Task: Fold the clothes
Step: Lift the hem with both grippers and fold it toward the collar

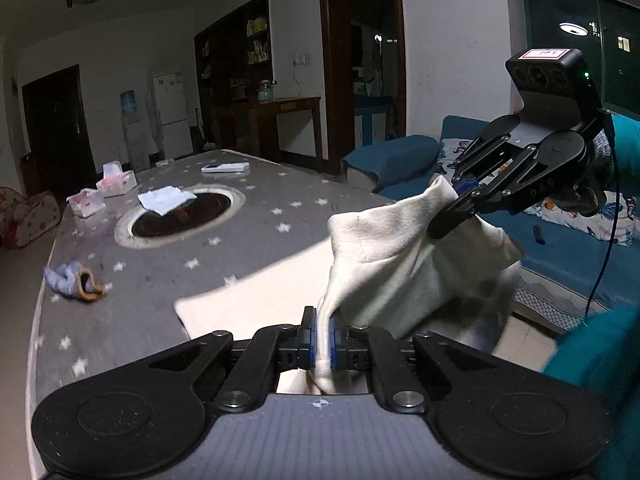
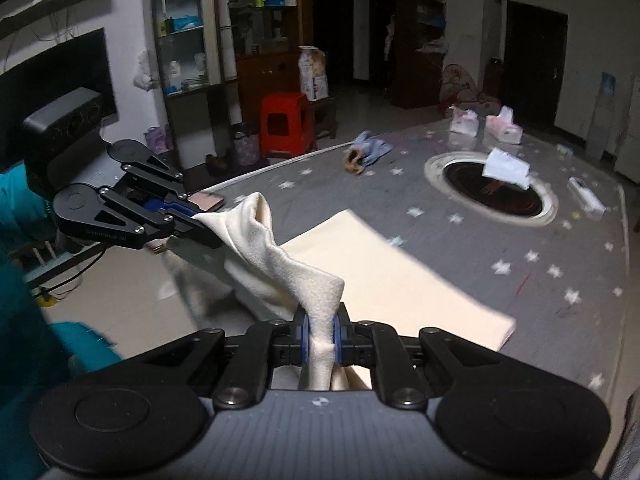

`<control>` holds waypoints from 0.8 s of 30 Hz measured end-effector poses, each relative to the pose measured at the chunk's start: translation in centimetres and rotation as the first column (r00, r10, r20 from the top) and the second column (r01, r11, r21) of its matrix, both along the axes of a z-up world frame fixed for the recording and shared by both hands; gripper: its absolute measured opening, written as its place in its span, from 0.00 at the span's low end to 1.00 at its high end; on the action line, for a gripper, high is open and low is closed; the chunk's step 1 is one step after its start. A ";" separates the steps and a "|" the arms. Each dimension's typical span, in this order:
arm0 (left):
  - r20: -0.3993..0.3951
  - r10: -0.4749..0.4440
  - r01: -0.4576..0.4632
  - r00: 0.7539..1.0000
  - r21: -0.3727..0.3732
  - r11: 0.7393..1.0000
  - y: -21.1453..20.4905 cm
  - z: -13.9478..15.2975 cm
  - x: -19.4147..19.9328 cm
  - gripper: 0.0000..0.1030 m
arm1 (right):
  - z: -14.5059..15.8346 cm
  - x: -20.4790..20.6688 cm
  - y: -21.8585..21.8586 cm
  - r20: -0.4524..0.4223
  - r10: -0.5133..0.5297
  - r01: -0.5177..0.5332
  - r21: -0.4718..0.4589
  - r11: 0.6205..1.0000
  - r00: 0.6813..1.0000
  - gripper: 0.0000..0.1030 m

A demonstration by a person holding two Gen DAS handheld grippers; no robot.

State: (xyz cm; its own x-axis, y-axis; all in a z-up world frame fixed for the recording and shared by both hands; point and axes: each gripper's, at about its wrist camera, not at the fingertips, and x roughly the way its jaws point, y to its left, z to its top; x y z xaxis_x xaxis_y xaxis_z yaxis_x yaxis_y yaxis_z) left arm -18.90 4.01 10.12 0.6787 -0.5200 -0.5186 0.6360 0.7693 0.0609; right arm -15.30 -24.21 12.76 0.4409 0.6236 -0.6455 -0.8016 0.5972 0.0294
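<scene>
A cream cloth garment [image 1: 384, 264] is held up between both grippers, part of it lying flat on the grey star-patterned table [image 1: 160, 272]. My left gripper [image 1: 323, 336] is shut on one edge of it. My right gripper [image 1: 460, 200] is shut on another edge, up and to the right. In the right wrist view the garment [image 2: 384, 276] spreads over the table [image 2: 520, 248]; my right gripper [image 2: 321, 332] pinches it, and my left gripper [image 2: 200, 220] grips its far corner at left.
A round stove inset [image 1: 182, 216] sits mid-table with a white paper [image 1: 166, 198] on it. Tissue packs [image 1: 116, 182], a small blue garment [image 1: 74, 282] and a remote [image 1: 224, 167] lie on the table. A blue sofa [image 1: 560, 240] stands right; a red stool [image 2: 286, 124] beyond the table.
</scene>
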 end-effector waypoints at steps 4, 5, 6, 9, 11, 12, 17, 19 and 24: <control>-0.014 0.035 -0.035 0.999 0.025 0.999 -0.4 0.0 4.8 0.06 | -0.2 4.8 0.7 -0.002 -0.038 0.038 -0.019 0.999 0.999 0.10; -0.029 0.048 -0.047 0.998 0.030 0.998 -0.5 -0.3 6.3 0.06 | -0.4 6.1 0.9 -0.004 -0.046 0.045 -0.024 0.999 0.999 0.10; -0.043 0.062 -0.061 0.997 0.037 0.997 -0.7 -0.7 7.8 0.06 | -0.7 7.3 1.1 -0.008 -0.052 0.052 -0.030 0.998 0.999 0.10; -0.084 0.117 -0.112 0.990 0.066 0.992 -1.1 -2.2 11.5 0.06 | -2.1 10.8 1.9 -0.023 -0.070 0.069 -0.051 0.996 0.997 0.10; -0.121 0.152 -0.145 0.981 0.062 0.987 -1.1 -3.4 13.9 0.06 | -3.3 12.6 2.6 -0.029 -0.087 0.085 -0.065 0.994 0.996 0.10; -0.133 0.166 -0.159 0.977 0.064 0.985 -1.1 -3.9 14.8 0.06 | -3.9 13.4 2.9 -0.034 -0.097 0.094 -0.071 0.993 0.995 0.10; -0.153 0.238 -0.225 0.959 0.097 0.970 -1.4 -6.2 18.0 0.13 | -7.7 16.4 3.3 -0.074 -0.197 0.191 -0.076 0.979 0.978 0.11; -0.153 0.269 -0.254 0.951 0.108 0.961 -1.4 -6.8 18.9 0.14 | -9.1 17.2 3.1 -0.099 -0.247 0.242 -0.060 0.968 0.964 0.16; -0.133 0.369 -0.351 0.920 0.141 0.926 0.0 -7.3 20.4 0.14 | -10.1 17.6 1.4 -0.127 -0.345 0.345 -0.021 0.938 0.930 0.26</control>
